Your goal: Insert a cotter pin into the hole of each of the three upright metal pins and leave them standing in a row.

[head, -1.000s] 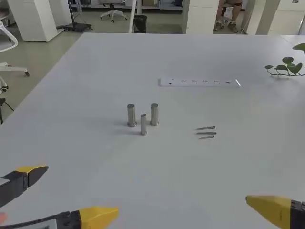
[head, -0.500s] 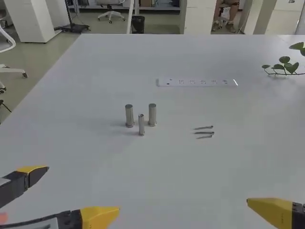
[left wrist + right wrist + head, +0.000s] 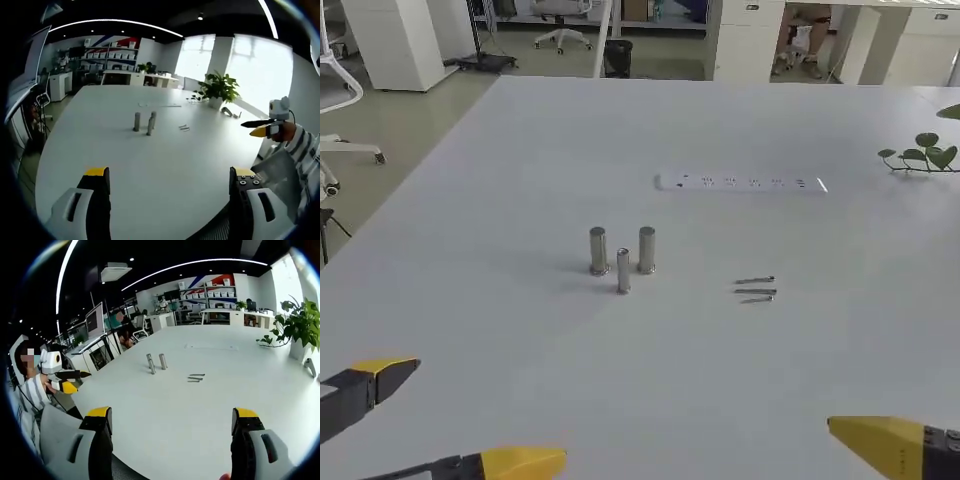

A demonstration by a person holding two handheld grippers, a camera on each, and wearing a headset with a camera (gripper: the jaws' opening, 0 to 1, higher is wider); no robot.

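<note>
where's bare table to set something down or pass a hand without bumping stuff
Bare table lies left of the three metal pins, and across the wide stretch between them and the near edge. The gap between the metal pins and the cotter pins is passable, as is the band before the power strip. Crowded: the tight metal pin cluster itself.

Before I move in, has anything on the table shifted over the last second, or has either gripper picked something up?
Nothing visibly changed; only the head camera shifted slightly. The three metal pins stand upright in the same cluster. The three cotter pins lie untouched to their right in the head view. The left gripper and right gripper are open as before, holding nothing.
</note>
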